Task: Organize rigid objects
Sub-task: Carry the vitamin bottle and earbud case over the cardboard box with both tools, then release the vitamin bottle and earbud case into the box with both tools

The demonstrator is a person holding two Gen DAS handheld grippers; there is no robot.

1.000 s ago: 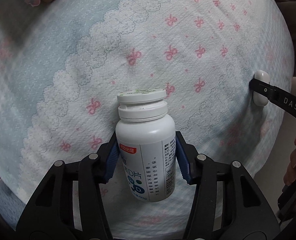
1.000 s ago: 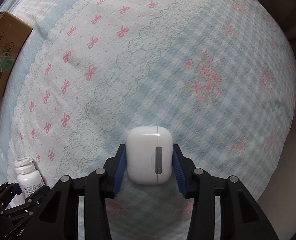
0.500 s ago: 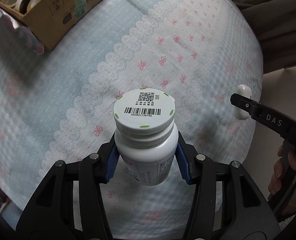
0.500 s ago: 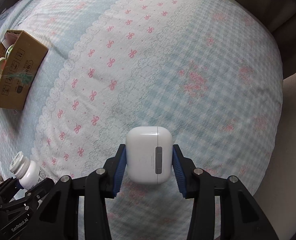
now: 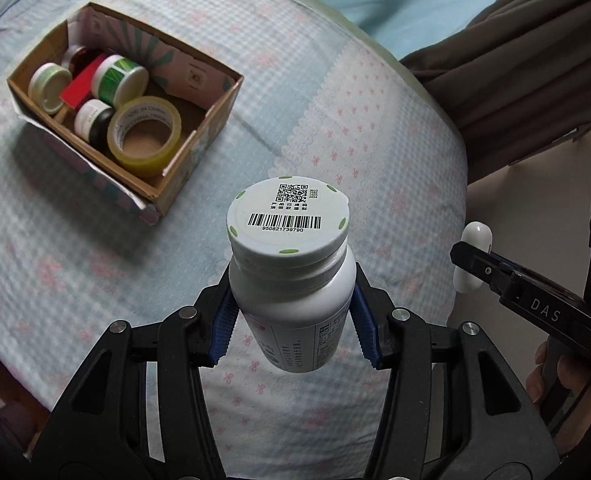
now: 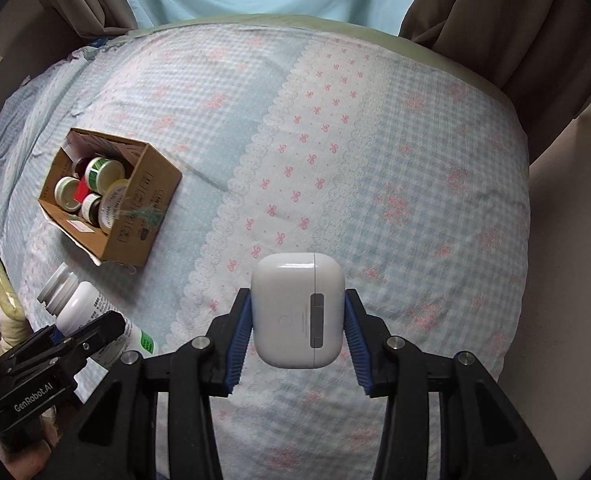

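Both grippers have lifted well above the bedspread (image 6: 375,160)! The left gripper (image 5: 293,320) pinches the white pill bottle (image 5: 291,276), the right gripper (image 6: 297,338) clamps the earbud case (image 6: 295,312); the cardboard box (image 5: 199,136) sits far left.

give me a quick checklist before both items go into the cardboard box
1. Left gripper jaws clamped on the white pill bottle: ok.
2. Right gripper jaws clamped on the white earbud case: ok.
3. Both items clear of the bedspread: ok.
4. Cardboard box open at the top: ok.
5. Free floor in the box beside the tape roll and jars: ok for the case; for the bottle, cannot tell.
6. Bottle cap fully shut: cannot tell.
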